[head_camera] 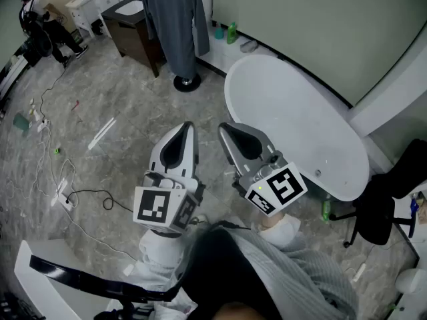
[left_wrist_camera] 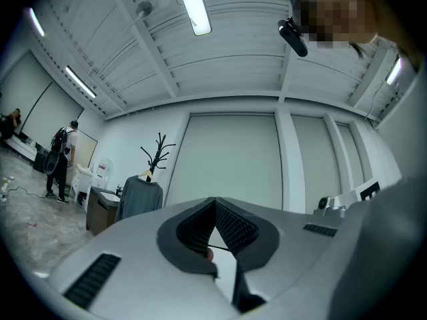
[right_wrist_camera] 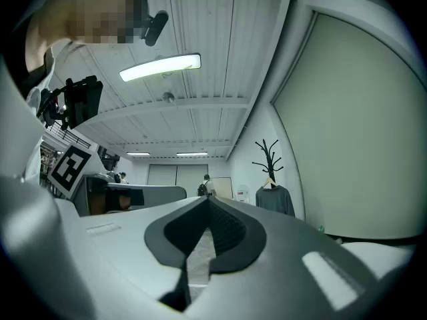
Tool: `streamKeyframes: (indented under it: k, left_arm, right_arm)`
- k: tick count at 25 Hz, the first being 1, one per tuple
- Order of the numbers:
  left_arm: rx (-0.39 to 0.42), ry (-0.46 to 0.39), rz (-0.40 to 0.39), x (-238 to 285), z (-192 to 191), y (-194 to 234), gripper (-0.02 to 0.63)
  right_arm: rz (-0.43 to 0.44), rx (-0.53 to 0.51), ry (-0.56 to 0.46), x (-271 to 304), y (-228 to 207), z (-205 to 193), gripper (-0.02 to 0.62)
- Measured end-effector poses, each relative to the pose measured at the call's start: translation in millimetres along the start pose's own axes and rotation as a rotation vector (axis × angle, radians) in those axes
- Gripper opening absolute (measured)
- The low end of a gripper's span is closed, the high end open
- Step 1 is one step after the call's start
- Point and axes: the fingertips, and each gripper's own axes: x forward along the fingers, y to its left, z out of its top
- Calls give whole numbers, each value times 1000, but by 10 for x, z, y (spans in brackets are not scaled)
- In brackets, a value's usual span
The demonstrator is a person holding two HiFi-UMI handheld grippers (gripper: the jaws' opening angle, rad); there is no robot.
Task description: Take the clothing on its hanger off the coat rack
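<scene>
A grey long-sleeved top hangs on a hanger from a black coat rack with a round base at the top of the head view. It also shows small in the left gripper view as the grey top under the rack's branches, and in the right gripper view as the top. My left gripper and right gripper are held side by side near the person's body, well short of the rack. Both are shut with nothing between the jaws.
A white oval bathtub lies to the right of the rack. A dark wooden cabinet stands left of it. Cables and a power strip trail over the floor at left. A black chair is at right. People stand in the far background.
</scene>
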Motion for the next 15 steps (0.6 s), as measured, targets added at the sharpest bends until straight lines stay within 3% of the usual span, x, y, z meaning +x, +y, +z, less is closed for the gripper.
streamKeyframes:
  k: [15]
  left_arm:
    - [27, 7, -19, 66, -20, 56, 5]
  right_arm:
    - [-25, 41, -23, 57, -116, -34, 2]
